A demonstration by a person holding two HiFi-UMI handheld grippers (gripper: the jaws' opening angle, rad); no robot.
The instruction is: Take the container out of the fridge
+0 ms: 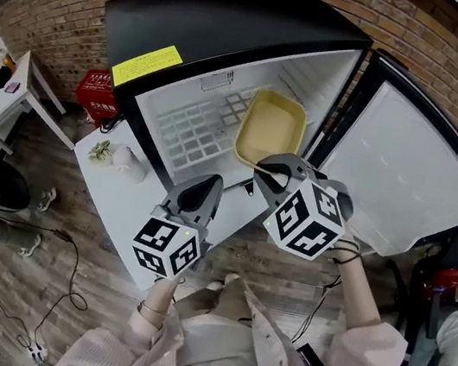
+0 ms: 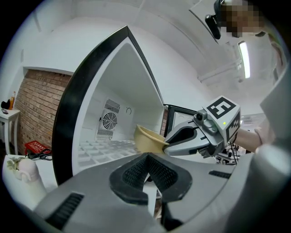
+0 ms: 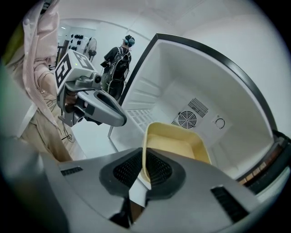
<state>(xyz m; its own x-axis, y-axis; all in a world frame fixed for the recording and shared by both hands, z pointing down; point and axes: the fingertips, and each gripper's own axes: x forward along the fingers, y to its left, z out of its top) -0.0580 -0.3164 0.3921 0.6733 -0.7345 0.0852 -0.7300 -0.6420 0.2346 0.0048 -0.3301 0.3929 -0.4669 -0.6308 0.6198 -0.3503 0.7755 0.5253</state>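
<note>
A shallow yellow container point(image 1: 271, 128) hangs tilted in the mouth of the open fridge point(image 1: 239, 26), above the white wire shelf point(image 1: 190, 131). My right gripper point(image 1: 271, 173) is shut on its near rim. In the right gripper view the rim of the container point(image 3: 179, 146) runs between the pads of the right gripper point(image 3: 144, 166). My left gripper point(image 1: 201, 196) is lower left of the container, apart from it, its jaws shut with nothing in them. The left gripper view shows the left gripper point(image 2: 148, 157) pointing level at the container point(image 2: 144, 138) and the right gripper point(image 2: 171, 144).
The fridge door point(image 1: 407, 170) stands open at the right. A white table point(image 1: 126, 195) with a small potted plant point(image 1: 101, 151) stands at the fridge's left. A red crate point(image 1: 97, 93) and cables point(image 1: 63, 280) lie on the wooden floor. A person point(image 3: 119, 61) stands far off.
</note>
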